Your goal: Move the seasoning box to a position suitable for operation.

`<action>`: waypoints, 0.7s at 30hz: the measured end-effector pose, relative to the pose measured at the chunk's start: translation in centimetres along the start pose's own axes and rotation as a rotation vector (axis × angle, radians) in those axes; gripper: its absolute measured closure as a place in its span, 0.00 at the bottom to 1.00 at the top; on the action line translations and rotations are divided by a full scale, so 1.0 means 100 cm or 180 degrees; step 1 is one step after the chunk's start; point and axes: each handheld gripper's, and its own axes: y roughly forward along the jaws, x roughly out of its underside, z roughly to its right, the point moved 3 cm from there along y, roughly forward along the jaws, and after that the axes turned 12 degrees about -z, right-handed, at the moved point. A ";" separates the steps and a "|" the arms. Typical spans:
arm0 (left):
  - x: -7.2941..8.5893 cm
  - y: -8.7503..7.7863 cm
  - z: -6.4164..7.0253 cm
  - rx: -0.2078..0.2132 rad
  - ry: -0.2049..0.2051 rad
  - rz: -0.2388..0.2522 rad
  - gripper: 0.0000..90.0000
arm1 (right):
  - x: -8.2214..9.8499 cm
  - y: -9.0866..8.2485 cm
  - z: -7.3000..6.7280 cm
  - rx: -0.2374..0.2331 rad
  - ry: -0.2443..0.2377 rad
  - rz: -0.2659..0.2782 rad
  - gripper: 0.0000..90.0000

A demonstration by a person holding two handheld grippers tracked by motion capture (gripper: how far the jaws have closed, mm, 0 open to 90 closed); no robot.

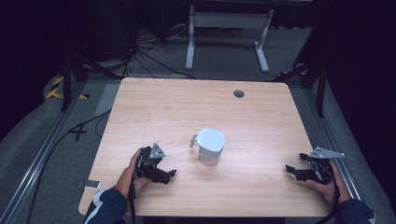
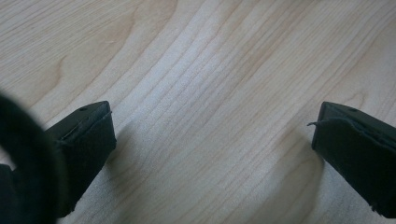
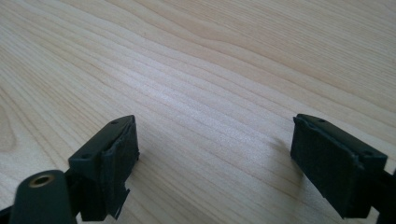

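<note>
White-lidded clear plastic jug (image 1: 209,146) stands mid-table (image 1: 261,121), likely light and slippery; its side handle (image 1: 193,140) offers purchase. Left gripper (image 1: 169,174) and right gripper (image 1: 290,169) rest apart, jaws spread, empty.

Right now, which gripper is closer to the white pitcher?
The left gripper. It rests just left of the white pitcher, near the table's middle, while the right gripper sits far off by the table's right edge.

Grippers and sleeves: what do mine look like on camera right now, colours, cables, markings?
Both the left gripper and right gripper are black, each topped by a grey three-cornered plate and trailing a black cable. The jaw pads look frayed at the edges in the gripper views. The left sleeve is dark blue with white trim, with a red band at that wrist; the right sleeve is dark.
</note>
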 end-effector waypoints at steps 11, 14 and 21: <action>0.001 0.000 0.001 0.0044 0.0030 0.0007 0.00 | -0.003 -0.002 0.000 -0.0041 -0.0041 -0.0080 0.25; 0.001 -0.002 0.000 0.0058 0.0055 0.0030 0.02 | -0.004 -0.002 -0.002 -0.0055 -0.0052 -0.0060 0.28; -0.002 -0.018 -0.001 -0.0060 0.0198 0.0232 0.59 | -0.005 0.000 -0.002 -0.0081 -0.0102 -0.0039 0.28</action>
